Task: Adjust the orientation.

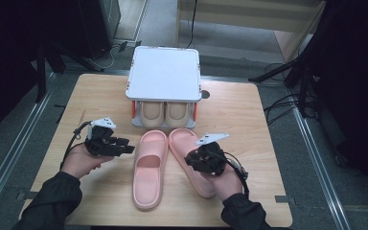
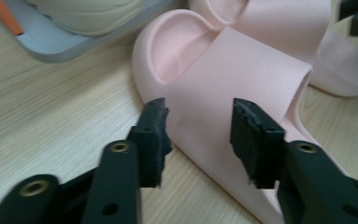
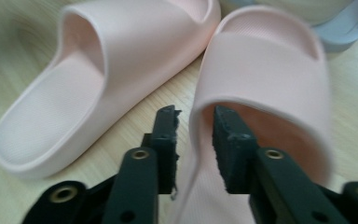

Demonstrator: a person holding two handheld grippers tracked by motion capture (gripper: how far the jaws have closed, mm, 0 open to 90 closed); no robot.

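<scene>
Two pink slippers lie side by side on the wooden table [image 1: 239, 120]. Left of the left slipper [image 1: 148, 172] my left gripper [image 1: 127, 146] stands open. In the left gripper view its jaws [image 2: 200, 135] frame that slipper's strap [image 2: 233, 79] without touching it. My right gripper [image 1: 191, 159] rests over the right slipper [image 1: 182, 141]. In the right gripper view the side rim of the right slipper [image 3: 265, 70] runs between its jaws [image 3: 193, 135], and small gaps show beside the pads, so it is open. The left slipper [image 3: 121, 46] lies beside it.
A small white shoe rack [image 1: 165, 72] stands at the table's far middle, with a beige pair [image 1: 165, 112] on its lower shelf just beyond the pink toes. Its grey base [image 2: 60, 46] appears in the left gripper view. Bare wood lies at both sides.
</scene>
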